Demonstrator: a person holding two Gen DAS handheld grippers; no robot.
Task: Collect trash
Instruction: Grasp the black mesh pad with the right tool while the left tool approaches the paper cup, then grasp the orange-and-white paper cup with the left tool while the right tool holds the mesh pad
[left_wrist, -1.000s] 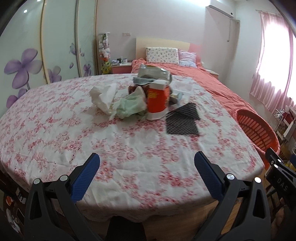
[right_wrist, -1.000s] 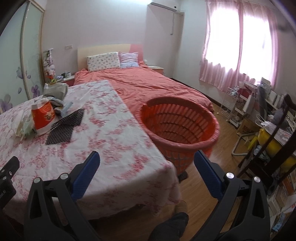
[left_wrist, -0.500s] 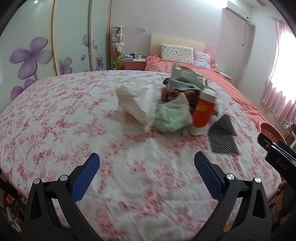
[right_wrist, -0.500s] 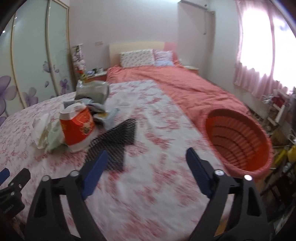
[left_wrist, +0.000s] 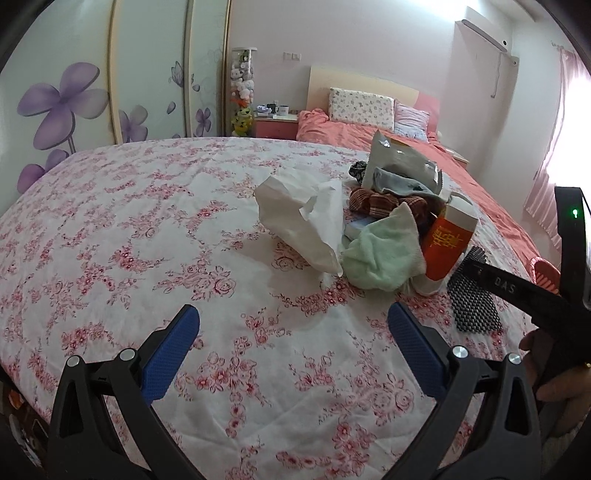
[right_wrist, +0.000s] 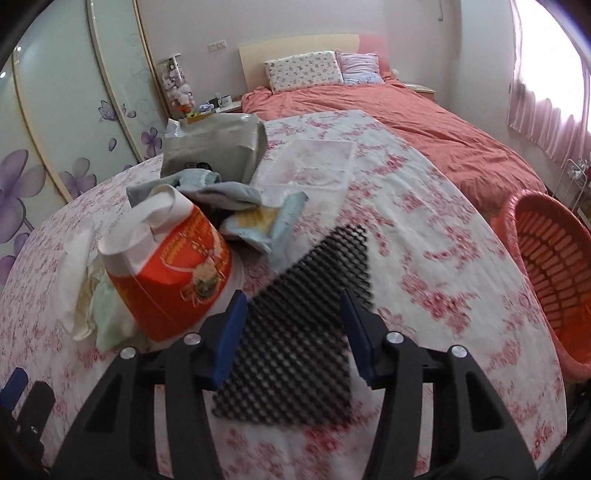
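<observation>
A trash pile lies on the flowered table cover: crumpled white paper (left_wrist: 303, 218), a pale green cloth (left_wrist: 384, 254), an orange jug (right_wrist: 173, 266), a grey bag (right_wrist: 218, 147) and a flat black mesh sheet (right_wrist: 314, 266). My right gripper (right_wrist: 293, 306) hovers low over the mesh's near part. Its jaws are closing with the mesh lying between them, and the pads do not press on it. My left gripper (left_wrist: 291, 321) is open and empty, short of the pile over bare cover.
An orange slatted basket (right_wrist: 546, 258) stands on the floor off the table's right edge. A clear plastic pack (right_wrist: 317, 158) lies behind the pile. A bed with a coral cover (right_wrist: 424, 110) is beyond the table. A hand holds the right gripper's body (left_wrist: 517, 291).
The right gripper swung left from the basket to the table and down over the black mesh, its jaws narrowing. The left gripper shifted sideways along the table, still open.
</observation>
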